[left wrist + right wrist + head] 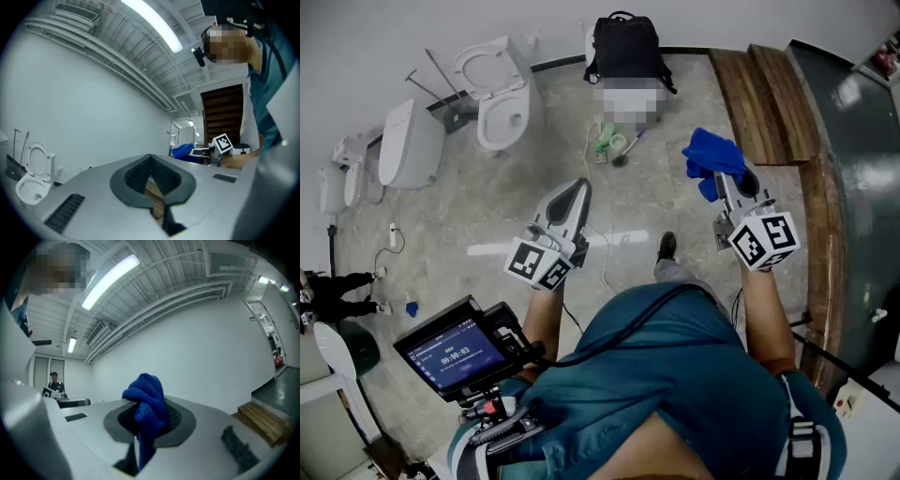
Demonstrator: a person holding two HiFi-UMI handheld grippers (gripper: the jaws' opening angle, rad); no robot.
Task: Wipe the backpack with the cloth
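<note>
Gripping cloth (712, 155) in right gripper (729, 180), upper right of head view, jaws pinching one fold only (remainder bunching loose above), so risking slippage under wiping pressure. Holding left gripper (575, 190) at centre frame, jaws together with nothing between. Noting backpack (625, 47) standing at upper centre against wall, well apart from both grippers; unbraced, risking toppling or sliding under a one-sided push.

one backpack (625, 47), one cloth (712, 155), two grippers: left gripper (577, 186), right gripper (725, 178).
</note>
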